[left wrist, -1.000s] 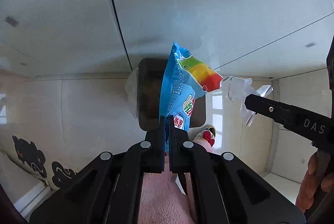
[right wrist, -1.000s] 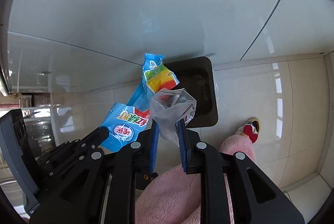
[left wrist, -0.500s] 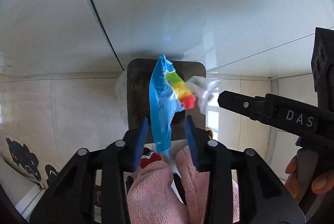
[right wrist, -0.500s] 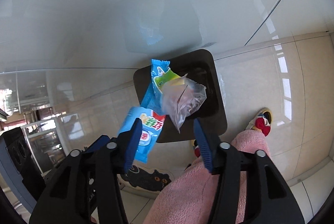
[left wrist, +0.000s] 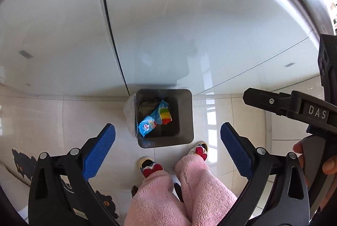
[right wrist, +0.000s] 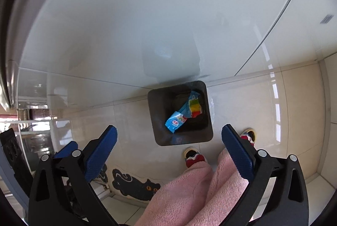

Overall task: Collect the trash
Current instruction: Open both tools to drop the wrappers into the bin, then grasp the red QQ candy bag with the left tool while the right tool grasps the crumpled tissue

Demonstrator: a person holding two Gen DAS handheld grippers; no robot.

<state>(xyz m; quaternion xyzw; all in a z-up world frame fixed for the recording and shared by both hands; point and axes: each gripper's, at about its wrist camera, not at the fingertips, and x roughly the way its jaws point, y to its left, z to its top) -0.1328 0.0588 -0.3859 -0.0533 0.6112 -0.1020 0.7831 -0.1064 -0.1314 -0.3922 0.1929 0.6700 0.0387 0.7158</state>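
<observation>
The blue wrapper point(left wrist: 154, 120), rainbow-printed at one end, lies crumpled inside the dark bin point(left wrist: 185, 118) at your feet, one end propped toward the bin's far wall. The clear plastic scrap cannot be made out in either view and has presumably dropped in beside it. Thin film like this weighs almost nothing, bends at a touch and is slick on its printed face; should you ever need it back, pinch a flat sealed end squarely between the pads rather than the puffed middle, which would likely slide out.

Your left gripper point(left wrist: 167, 137) hangs above the bin with its jaws spread to their widest, having just been opening, and nothing lies between the blue pads point(left wrist: 99, 152). Your right gripper point(right wrist: 168, 137) is the same: jaws just opened fully, empty, aimed steeply down at the bin mouth. A clear liner bag point(left wrist: 129, 108) bunches on the bin's outside wall.

Around it, glossy beige floor tiles point(left wrist: 52, 120), white cabinet fronts point(left wrist: 168, 25) behind, a black cat-shaped mat point(right wrist: 137, 186) to one side, and your pink fleece trouser legs point(left wrist: 179, 194) with bow-trimmed slippers point(left wrist: 150, 167) just short of the bin.
</observation>
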